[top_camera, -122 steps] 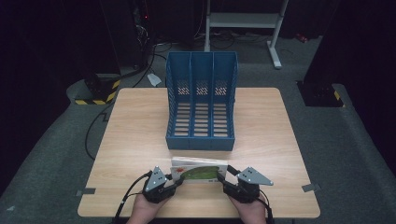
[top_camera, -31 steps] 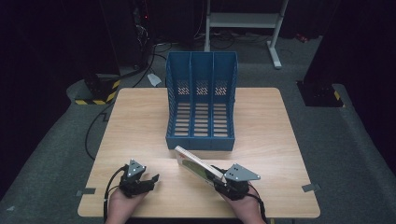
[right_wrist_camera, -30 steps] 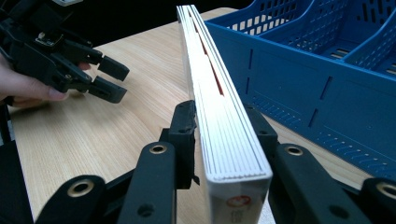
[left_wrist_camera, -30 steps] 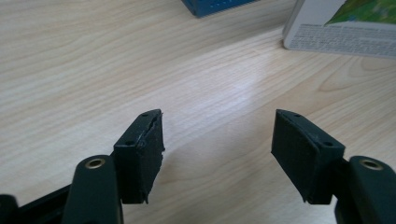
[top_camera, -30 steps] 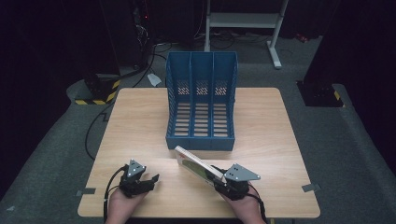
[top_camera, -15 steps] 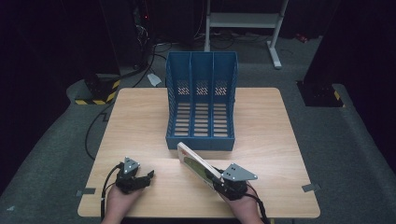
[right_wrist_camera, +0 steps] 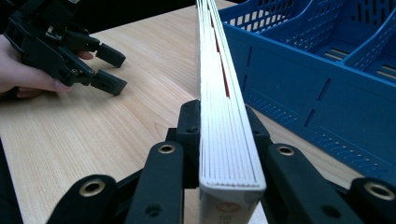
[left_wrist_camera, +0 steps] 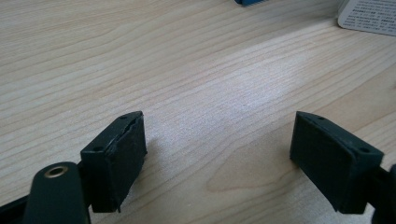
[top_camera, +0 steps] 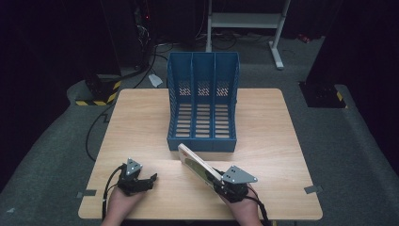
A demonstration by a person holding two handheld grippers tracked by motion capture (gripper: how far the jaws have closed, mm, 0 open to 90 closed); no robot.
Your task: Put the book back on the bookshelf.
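A thin book (top_camera: 200, 164) is gripped at one end by the right gripper (top_camera: 231, 184), in the lower centre of the high view, and is held on edge, slanting up and left towards the front of the blue file rack (top_camera: 203, 99). In the right gripper view the book (right_wrist_camera: 223, 116) is seen clamped between both jaws near its lower corner, its page edges running straight away towards the top of the frame. The left gripper (top_camera: 136, 179) is released, jaws wide apart over the bare desk (left_wrist_camera: 196, 84), at the lower left of the high view.

The book is judged light and fairly stiff along its edge, though a slim volume held at one end may sag or twist. Its glossy cover is likely slippery, so a firm clamp close to the spine is advised. A second hold nearer the free end could be taken to steady it before a rack slot is entered.
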